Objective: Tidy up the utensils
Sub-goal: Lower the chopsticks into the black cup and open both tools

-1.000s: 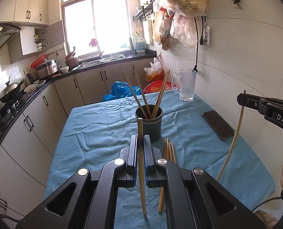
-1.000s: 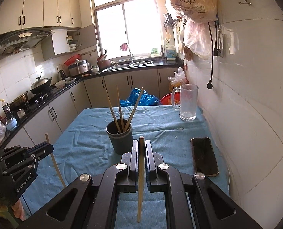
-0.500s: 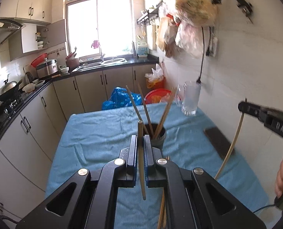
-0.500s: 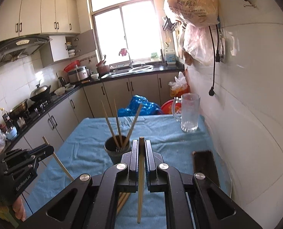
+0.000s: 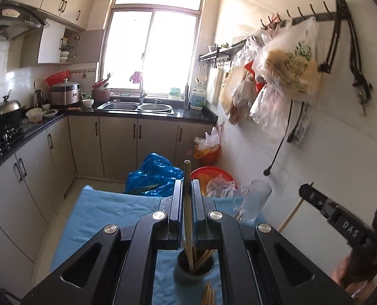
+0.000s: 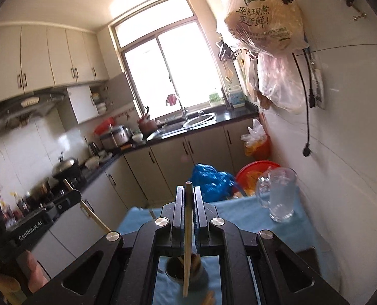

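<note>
My left gripper (image 5: 187, 185) is shut on a wooden chopstick (image 5: 187, 203) held upright. Its lower end dips into the dark utensil cup (image 5: 194, 270), which holds several chopsticks. Loose chopsticks (image 5: 208, 293) lie on the blue cloth in front of the cup. My right gripper (image 6: 188, 190) is shut on another chopstick (image 6: 187, 241) that hangs over the same cup (image 6: 187, 272). The right gripper also shows at the right of the left wrist view (image 5: 308, 192), and the left gripper at the left of the right wrist view (image 6: 72, 197).
The table wears a blue cloth (image 5: 107, 211). A glass mug (image 6: 281, 194) stands at its far right by the tiled wall. A dark phone (image 6: 308, 254) lies at the right. Plastic bags (image 5: 287, 68) hang overhead. Cabinets and the counter (image 5: 18, 137) run along the left.
Both grippers have risen, moved forward over the cup and tipped up, so each chopstick now points down at the cup. The left chopstick's tip has entered it.
</note>
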`<act>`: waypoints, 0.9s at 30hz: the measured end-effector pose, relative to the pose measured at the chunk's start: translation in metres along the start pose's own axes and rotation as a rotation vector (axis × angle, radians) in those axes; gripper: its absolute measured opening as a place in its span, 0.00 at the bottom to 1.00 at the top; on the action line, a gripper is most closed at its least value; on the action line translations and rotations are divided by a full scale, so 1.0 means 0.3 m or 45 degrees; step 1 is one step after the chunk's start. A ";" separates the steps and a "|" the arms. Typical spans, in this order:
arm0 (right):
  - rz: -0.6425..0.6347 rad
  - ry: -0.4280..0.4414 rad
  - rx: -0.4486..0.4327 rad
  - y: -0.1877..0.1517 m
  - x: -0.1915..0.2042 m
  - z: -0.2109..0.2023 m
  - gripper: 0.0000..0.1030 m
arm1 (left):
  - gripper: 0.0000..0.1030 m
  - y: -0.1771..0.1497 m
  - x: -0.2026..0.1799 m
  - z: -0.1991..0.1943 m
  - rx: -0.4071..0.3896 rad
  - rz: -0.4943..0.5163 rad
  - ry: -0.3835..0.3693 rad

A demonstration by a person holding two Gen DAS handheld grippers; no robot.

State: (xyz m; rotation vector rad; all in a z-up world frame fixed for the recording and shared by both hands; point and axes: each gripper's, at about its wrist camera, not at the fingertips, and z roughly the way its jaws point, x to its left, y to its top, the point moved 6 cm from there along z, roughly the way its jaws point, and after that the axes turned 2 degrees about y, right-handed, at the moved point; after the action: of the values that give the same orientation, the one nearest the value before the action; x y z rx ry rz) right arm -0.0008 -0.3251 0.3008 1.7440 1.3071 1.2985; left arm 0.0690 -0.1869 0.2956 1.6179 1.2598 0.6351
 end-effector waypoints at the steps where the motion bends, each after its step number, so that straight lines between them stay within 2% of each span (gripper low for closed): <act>1: 0.008 0.000 -0.009 0.012 0.001 0.020 0.06 | 0.05 0.005 -0.001 0.020 0.002 -0.002 0.001; 6: 0.036 -0.030 -0.018 0.013 -0.020 0.138 0.06 | 0.05 -0.030 -0.016 0.180 0.083 -0.001 0.015; 12: 0.070 -0.060 0.148 -0.109 -0.073 0.313 0.06 | 0.05 -0.147 0.013 0.327 0.218 0.012 0.045; 15: 0.067 -0.064 0.215 -0.166 -0.096 0.363 0.07 | 0.06 -0.168 0.027 0.345 0.217 0.008 0.052; 16: 0.065 -0.069 0.233 -0.182 -0.103 0.377 0.07 | 0.09 -0.168 0.031 0.342 0.211 0.015 0.055; 18: 0.070 -0.068 0.252 -0.203 -0.114 0.393 0.08 | 0.23 -0.167 0.033 0.330 0.200 0.027 0.053; 19: 0.075 -0.062 0.259 -0.208 -0.120 0.396 0.13 | 0.32 -0.161 0.035 0.314 0.182 0.029 0.053; 22: 0.087 -0.054 0.256 -0.205 -0.123 0.393 0.37 | 0.37 -0.143 0.039 0.264 0.141 0.041 0.061; 23: 0.089 -0.053 0.247 -0.199 -0.122 0.383 0.40 | 0.40 -0.138 0.042 0.247 0.135 0.045 0.060; 27: 0.074 -0.052 0.230 -0.175 -0.103 0.320 0.40 | 0.47 -0.141 0.063 0.130 0.094 0.052 0.068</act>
State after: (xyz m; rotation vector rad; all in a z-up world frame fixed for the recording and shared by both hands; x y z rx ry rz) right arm 0.0692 -0.3275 0.2110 1.9344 1.3964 1.2014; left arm 0.0894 -0.1830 0.2389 1.7009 1.3047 0.6681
